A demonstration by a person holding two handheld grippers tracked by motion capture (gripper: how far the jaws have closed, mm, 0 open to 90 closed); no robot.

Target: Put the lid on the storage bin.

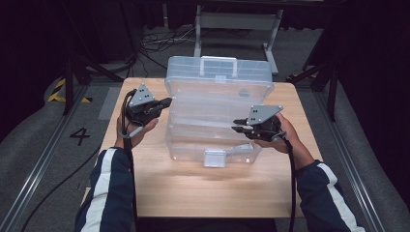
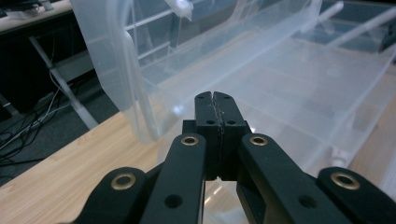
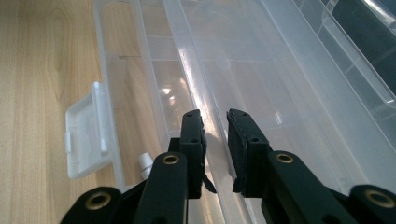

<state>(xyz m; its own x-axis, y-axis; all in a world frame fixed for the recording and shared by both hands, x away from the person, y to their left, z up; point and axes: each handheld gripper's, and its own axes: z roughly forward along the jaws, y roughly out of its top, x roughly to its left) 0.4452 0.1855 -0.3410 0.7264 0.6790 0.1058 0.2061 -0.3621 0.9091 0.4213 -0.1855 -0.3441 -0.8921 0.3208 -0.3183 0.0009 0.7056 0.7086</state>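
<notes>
A clear plastic organiser box (image 1: 217,140) stands open in the middle of the wooden table (image 1: 193,188), its lid (image 1: 217,72) with a handle tilted up at the back and its stepped trays fanned out. A white latch (image 1: 214,157) hangs at the front. My left gripper (image 1: 167,101) is shut with nothing in it, its tips just off the box's left side; its own view shows the shut jaws (image 2: 215,95) before the clear wall (image 2: 121,70). My right gripper (image 1: 237,125) is at the box's right end, jaws (image 3: 215,114) closed on a tray's clear wall (image 3: 196,88). The latch (image 3: 86,140) lies to their left.
Bare table top lies in front of the box and along both sides. Behind the table stand a metal frame (image 1: 237,24) and loose cables (image 1: 159,41) on the floor. Floor rails (image 1: 38,164) run along both sides of the table.
</notes>
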